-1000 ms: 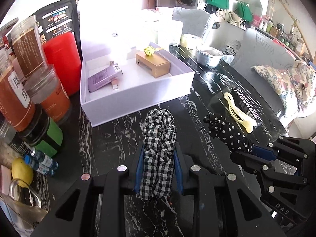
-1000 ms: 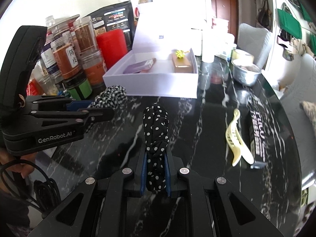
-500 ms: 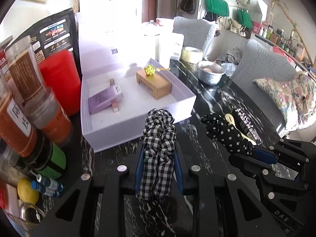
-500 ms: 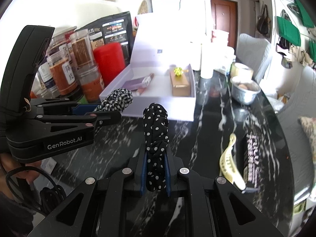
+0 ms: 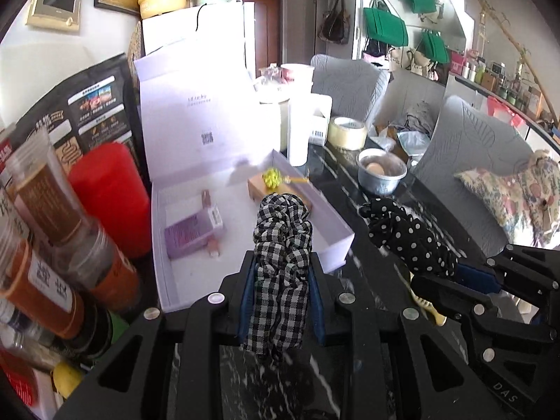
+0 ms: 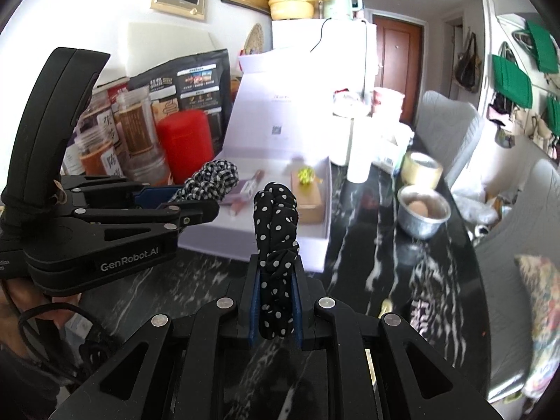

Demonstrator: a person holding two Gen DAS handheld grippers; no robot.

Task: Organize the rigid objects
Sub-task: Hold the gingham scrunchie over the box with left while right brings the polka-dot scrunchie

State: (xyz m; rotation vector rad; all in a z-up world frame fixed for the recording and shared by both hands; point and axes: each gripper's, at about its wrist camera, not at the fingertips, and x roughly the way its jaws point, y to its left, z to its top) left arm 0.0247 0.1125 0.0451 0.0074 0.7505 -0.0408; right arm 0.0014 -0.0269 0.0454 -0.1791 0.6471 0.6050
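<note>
While your left hand-held gripper (image 5: 281,297) clamps the checked scrunchie (image 5: 281,262) at the white box (image 5: 336,248) front edge, your right hand-held gripper (image 6: 276,301) pinches the dotted scrunchie (image 6: 276,238) above open black surface (image 6: 367,245).

**A:** ok so what's actually in play here?

**B:** two scrunchies. The checked one (image 5: 281,266) is black-and-white gingham, bunched up and standing on end, pinched low down, top poking toward 12 o'clock over the front edge of the white box (image 5: 336,248).

**A:** and the other?

**B:** dotted one (image 6: 274,245), black with white dots, also upright and squeezed near its bottom. It sits at 3 o'clock from the checked one, off the table.
</note>
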